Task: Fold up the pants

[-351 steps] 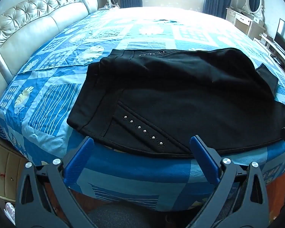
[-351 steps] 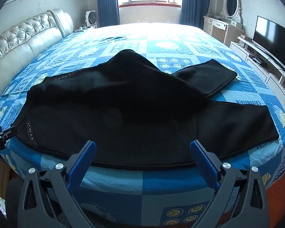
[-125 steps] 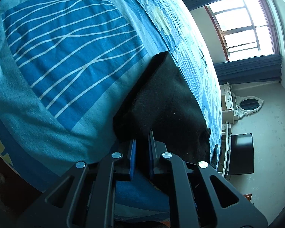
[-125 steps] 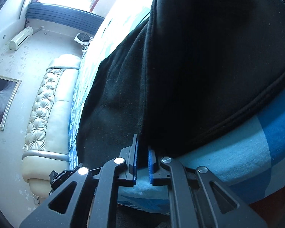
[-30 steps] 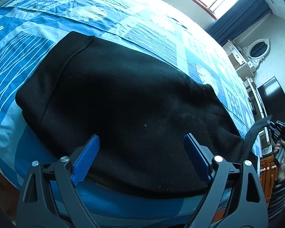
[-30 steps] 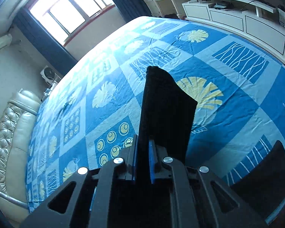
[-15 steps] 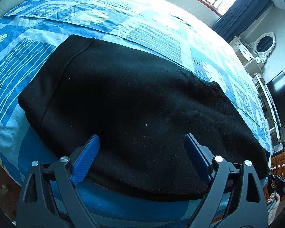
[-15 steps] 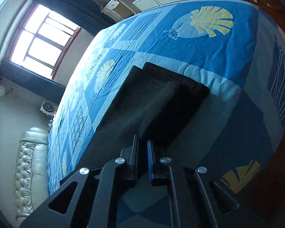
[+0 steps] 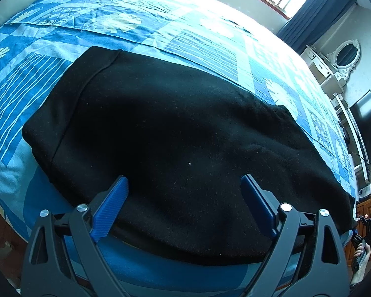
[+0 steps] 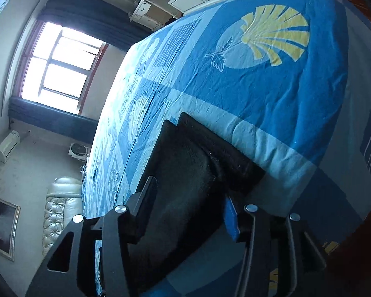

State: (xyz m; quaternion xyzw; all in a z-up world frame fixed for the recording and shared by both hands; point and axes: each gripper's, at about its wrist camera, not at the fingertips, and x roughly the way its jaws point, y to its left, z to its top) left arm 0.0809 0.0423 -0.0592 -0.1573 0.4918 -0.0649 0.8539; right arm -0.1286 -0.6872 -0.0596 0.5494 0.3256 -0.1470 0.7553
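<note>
Black pants lie lengthwise-folded along the bed near edge; crosswise folds left. Right gripper just opening, hem between, released. Left gripper spread, empty

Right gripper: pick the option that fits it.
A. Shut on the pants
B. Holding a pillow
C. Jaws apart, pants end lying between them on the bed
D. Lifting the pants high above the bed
C: the right gripper has just been opening, jaws apart, and the pants end lies between them, flat on the bed.
</note>
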